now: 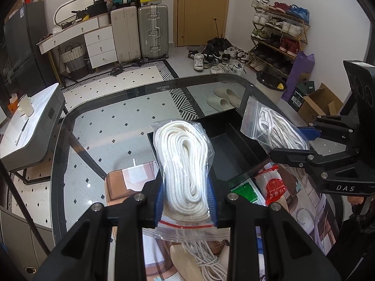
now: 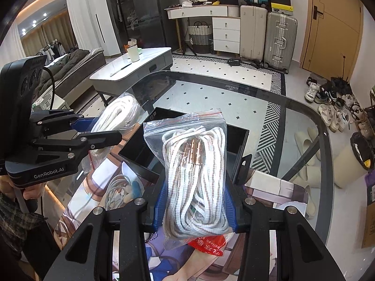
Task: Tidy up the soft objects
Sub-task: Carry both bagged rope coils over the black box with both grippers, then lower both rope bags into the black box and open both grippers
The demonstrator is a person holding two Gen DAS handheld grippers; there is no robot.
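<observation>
My left gripper [image 1: 186,203] is shut on a clear zip bag of thick white rope [image 1: 185,159] and holds it up above the glass table [image 1: 98,121]. My right gripper [image 2: 195,208] is shut on a zip bag of white and brown striped cord [image 2: 196,168]. Each gripper shows in the other's view: the right gripper [image 1: 290,142] with its bag [image 1: 274,131], the left gripper [image 2: 105,128] with its bag [image 2: 117,114]. Both bags hang over a black open box [image 1: 234,152], which also shows in the right wrist view [image 2: 138,149].
Under the bags lie a printed mat [image 2: 93,182], loose white cord [image 1: 206,260], a grey cable bundle [image 2: 117,192] and a red-printed plastic bag [image 1: 274,187]. A side table [image 2: 140,63] stands past the table edge. Shoes [image 1: 215,58] and suitcases [image 1: 152,30] crowd the floor behind.
</observation>
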